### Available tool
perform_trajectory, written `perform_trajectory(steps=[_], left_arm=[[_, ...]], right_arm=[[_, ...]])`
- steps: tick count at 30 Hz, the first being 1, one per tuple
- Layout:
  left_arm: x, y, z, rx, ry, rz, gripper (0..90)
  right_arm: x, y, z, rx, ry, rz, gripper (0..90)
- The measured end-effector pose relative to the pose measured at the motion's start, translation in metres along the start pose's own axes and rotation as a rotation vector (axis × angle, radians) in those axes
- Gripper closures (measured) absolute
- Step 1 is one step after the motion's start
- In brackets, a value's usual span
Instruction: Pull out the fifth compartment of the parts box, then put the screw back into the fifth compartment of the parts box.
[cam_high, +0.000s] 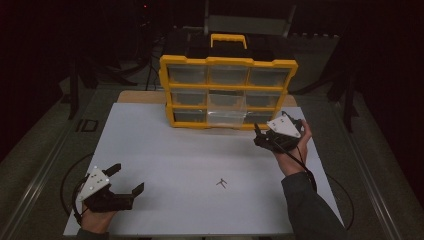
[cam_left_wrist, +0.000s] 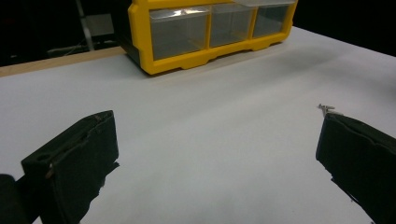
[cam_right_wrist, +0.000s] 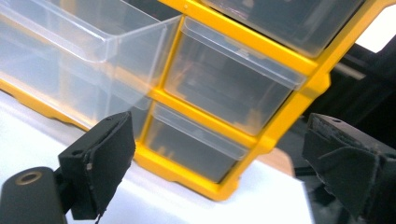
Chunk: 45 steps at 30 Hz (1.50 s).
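Note:
A yellow organizer (cam_high: 227, 62) with clear drawers stands upright at the back of the white board (cam_high: 165, 150). One clear drawer (cam_high: 226, 114) in its middle column is pulled out; in the right gripper view this drawer (cam_right_wrist: 93, 51) juts out at the upper left. My right gripper (cam_high: 260, 136) is open beside the organizer's lower right corner. Nothing is between its jaws (cam_right_wrist: 224, 158), which face the organizer's yellow frame (cam_right_wrist: 280, 121). My left gripper (cam_high: 129, 178) rests open at the near left of the board and is empty (cam_left_wrist: 210, 154). A small dark screw-like piece (cam_high: 222, 183) lies on the board between the hands.
The small piece (cam_left_wrist: 327, 108) shows just past the right jaw in the left gripper view, with the organizer (cam_left_wrist: 140, 42) beyond it. The board lies on a wooden tabletop (cam_high: 140, 96). The surroundings are dark, and a chair (cam_high: 245, 22) stands behind the organizer.

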<state>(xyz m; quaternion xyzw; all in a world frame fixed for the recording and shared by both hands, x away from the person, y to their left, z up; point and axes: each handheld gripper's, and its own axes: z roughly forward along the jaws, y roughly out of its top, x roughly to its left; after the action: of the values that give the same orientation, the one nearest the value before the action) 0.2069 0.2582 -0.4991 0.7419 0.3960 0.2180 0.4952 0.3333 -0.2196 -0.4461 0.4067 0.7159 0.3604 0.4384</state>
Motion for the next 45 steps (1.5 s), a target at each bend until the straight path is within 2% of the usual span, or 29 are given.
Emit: perform_trajectory(steps=[4,22,28,45], left_arm=[[0.000,0.000,0.001,0.002,-0.001,0.000,0.0],[-0.001,0.000,0.001,0.001,-0.003,0.001,0.1],[-0.001,0.001,0.002,0.002,-0.002,0.002,0.1],[-0.002,0.001,0.001,0.000,-0.007,0.005,0.0]], right_arm=[[-0.002,-0.001,-0.001,-0.007,0.068,0.027,8.4],[-0.016,-0.003,-0.012,-0.029,0.212,0.120,8.4],[-0.016,-0.003,-0.014,-0.022,0.244,0.116,8.4],[-0.008,-0.003,-0.027,0.036,0.401,0.124,8.5]])
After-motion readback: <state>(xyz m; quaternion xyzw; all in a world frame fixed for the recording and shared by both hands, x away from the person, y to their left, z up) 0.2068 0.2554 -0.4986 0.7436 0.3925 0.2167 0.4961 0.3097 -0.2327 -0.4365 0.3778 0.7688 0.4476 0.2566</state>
